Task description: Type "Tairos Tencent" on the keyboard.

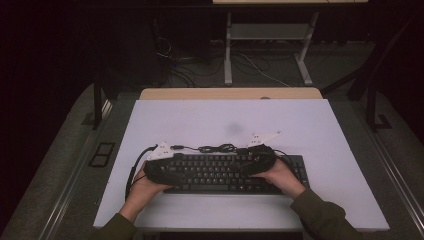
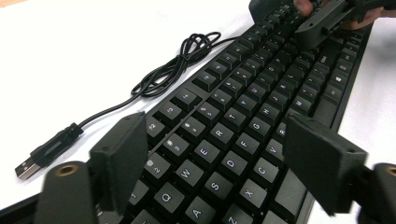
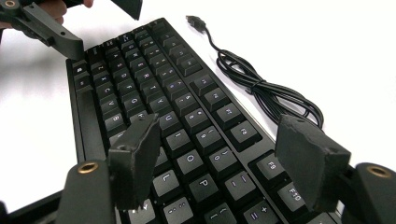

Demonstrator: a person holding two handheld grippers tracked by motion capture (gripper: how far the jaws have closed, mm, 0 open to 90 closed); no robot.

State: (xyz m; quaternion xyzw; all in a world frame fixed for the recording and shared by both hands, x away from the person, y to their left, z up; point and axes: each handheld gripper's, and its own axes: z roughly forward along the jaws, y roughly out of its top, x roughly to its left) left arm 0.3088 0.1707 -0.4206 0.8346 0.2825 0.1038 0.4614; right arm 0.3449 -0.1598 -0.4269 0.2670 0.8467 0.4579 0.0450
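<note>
In the high view the left gripper [image 1: 162, 167] and right gripper [image 1: 257, 159] lie over the two ends of the keyboard [image 1: 215, 172], hiding the keys beneath them; how their jaws stand cannot be told there. The key legends are too small to read from above. In the left gripper view the keyboard's near rows run off the bottom edge. In the right gripper view the cable [image 3: 261, 88] passes behind one jaw.
</note>
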